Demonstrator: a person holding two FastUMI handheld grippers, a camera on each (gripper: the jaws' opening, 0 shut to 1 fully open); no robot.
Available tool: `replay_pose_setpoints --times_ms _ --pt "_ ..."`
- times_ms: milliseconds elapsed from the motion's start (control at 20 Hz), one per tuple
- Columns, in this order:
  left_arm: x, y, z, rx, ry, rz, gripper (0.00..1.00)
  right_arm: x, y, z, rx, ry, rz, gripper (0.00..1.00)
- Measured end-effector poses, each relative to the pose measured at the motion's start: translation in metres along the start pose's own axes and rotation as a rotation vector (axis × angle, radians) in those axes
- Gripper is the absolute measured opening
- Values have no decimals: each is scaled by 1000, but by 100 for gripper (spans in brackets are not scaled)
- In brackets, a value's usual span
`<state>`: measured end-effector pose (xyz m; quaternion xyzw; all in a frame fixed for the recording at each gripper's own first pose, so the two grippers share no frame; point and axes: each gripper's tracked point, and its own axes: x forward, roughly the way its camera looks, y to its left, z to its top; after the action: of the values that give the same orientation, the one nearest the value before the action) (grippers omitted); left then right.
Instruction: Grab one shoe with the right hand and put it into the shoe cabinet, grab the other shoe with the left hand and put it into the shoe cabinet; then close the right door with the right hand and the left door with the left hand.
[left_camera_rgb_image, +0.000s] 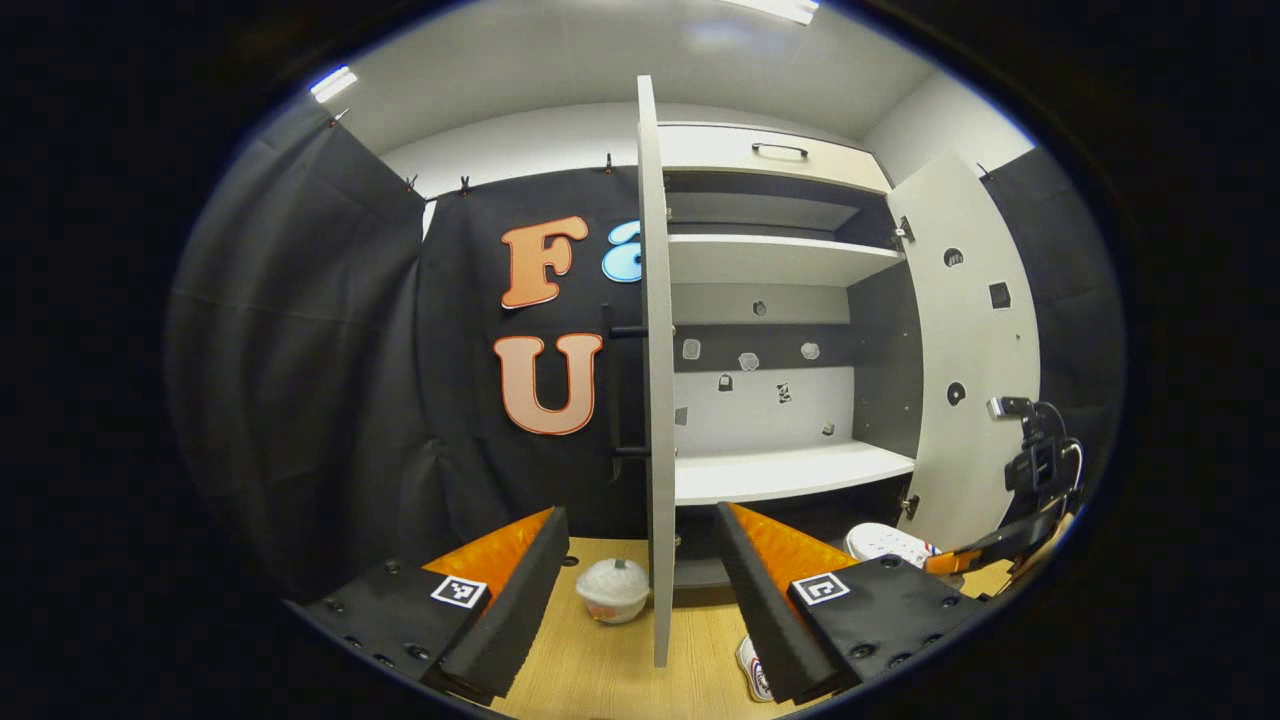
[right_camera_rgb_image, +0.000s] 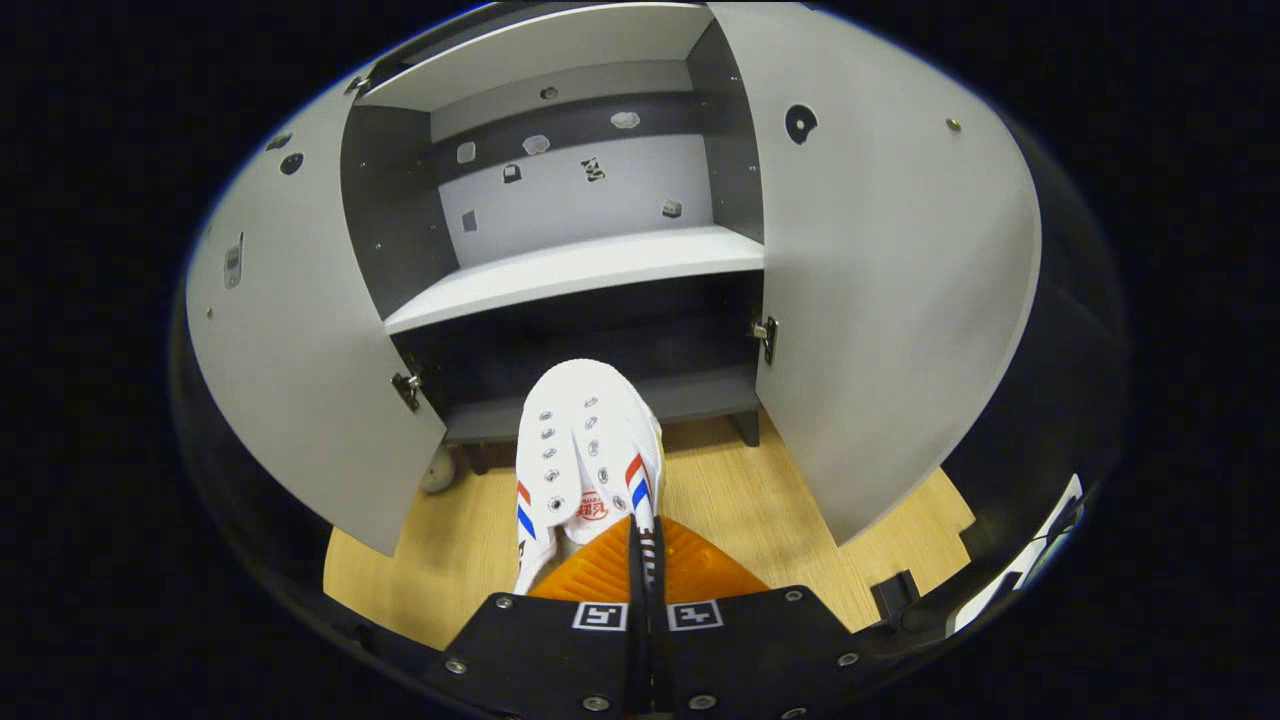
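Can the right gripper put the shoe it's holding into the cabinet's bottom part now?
Probably yes. Both doors stand open, and the bottom shelf lies bare right ahead of the shoe held by the right gripper.

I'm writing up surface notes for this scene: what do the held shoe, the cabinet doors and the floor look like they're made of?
The white low-top shoe with red and blue stripes looks like matte canvas: metal eyelets, no sheen. The pale grey cabinet doors seem smooth laminated board, flat with drilled holes. The light wood-grain floor could be laminate or wood; its streaked grain leaves that open.
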<state>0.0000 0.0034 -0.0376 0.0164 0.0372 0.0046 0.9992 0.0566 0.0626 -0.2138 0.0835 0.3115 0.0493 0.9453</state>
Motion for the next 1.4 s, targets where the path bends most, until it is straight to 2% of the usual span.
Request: replay_pose_setpoints --times_ms 300,600,800,1050,1400 --pt "3 6 -5 -20 -3 3 94 2 31 88 -33 -90 24 0" --pt "4 21 -8 -35 -5 30 95 37 51 169 -29 -156 27 0" --pt "8 37 -13 -44 0 62 95 71 51 217 -17 -190 -6 0" --pt "17 48 -17 -40 11 84 95 129 45 248 25 -153 -33 0" --pt "30 53 -22 -15 27 102 95 198 32 255 76 -56 -60 0"
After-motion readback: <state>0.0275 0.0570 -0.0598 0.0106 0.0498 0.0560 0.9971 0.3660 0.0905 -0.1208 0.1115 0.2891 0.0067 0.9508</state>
